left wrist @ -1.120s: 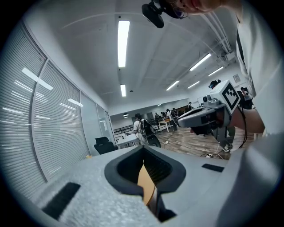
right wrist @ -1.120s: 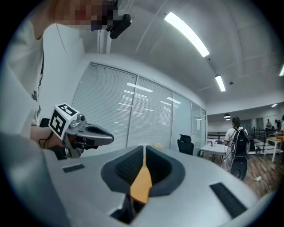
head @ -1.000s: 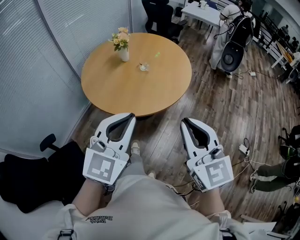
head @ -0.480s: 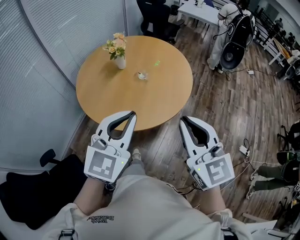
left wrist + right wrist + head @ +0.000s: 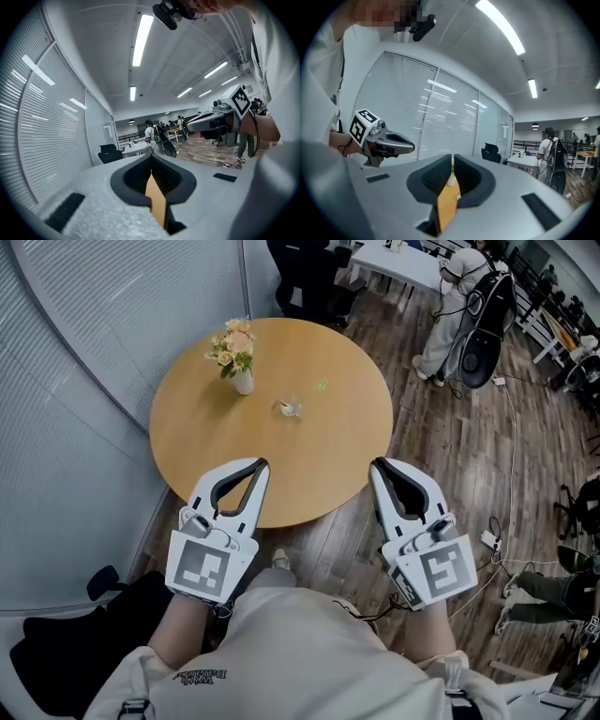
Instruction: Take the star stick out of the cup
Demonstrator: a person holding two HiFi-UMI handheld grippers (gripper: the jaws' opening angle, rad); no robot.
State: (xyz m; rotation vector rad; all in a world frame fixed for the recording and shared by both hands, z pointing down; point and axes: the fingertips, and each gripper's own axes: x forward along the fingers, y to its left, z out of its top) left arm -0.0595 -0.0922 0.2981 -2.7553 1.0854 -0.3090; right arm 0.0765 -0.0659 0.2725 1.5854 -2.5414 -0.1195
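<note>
L hand-held gripper (image 5: 262,464), R hand-held gripper (image 5: 375,464): jaws together

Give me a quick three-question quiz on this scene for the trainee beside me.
1. True or false: the left gripper and the right gripper are both shut and empty.
2. Which thing shares the round table with the flower vase? A) a small cup B) a laptop C) a plate
3. Is either gripper touching the cup?
Key: 1 true; 2 A; 3 no, both are at the table's near side, well short of it.
</note>
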